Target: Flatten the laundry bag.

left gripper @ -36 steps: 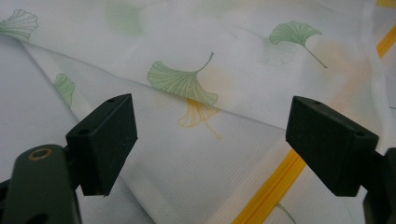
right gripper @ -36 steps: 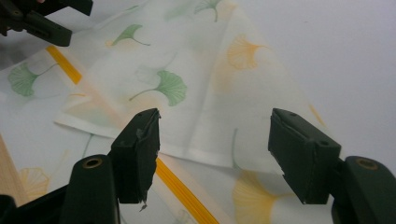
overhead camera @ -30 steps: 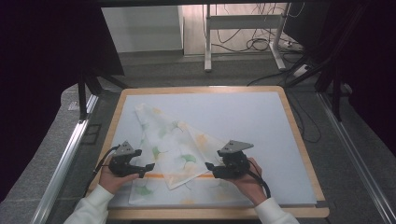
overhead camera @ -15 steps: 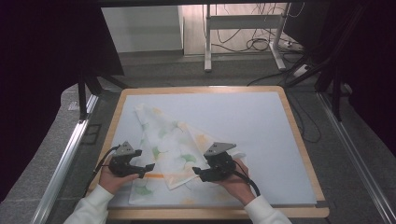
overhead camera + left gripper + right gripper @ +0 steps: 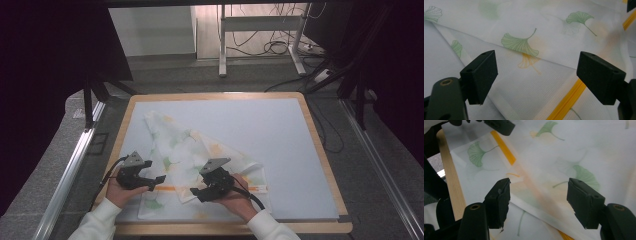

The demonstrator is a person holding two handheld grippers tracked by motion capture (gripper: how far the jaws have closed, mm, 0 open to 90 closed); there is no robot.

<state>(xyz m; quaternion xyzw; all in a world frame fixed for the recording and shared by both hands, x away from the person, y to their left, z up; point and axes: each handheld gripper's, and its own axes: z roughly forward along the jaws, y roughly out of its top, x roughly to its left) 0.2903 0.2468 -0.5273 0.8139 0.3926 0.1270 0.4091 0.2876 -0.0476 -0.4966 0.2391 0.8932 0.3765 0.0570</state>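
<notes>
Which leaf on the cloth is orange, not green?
In the left gripper view, the small leaf tucked under the big green leaf mid-cloth; its neighbours are green.

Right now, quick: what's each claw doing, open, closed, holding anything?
Left claw: open, jaws wide apart over the ginkgo-print cloth, holding nothing.
Right claw: open, over a folded edge of the cloth, holding nothing.

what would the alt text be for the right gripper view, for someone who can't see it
The right gripper holds its two black jaws wide open just above a thin white cloth printed with green and orange ginkgo leaves, with a folded edge of the cloth running between them. An orange stripe crosses the cloth toward the left gripper at the top, and the table's wooden edge runs down the left.
</notes>
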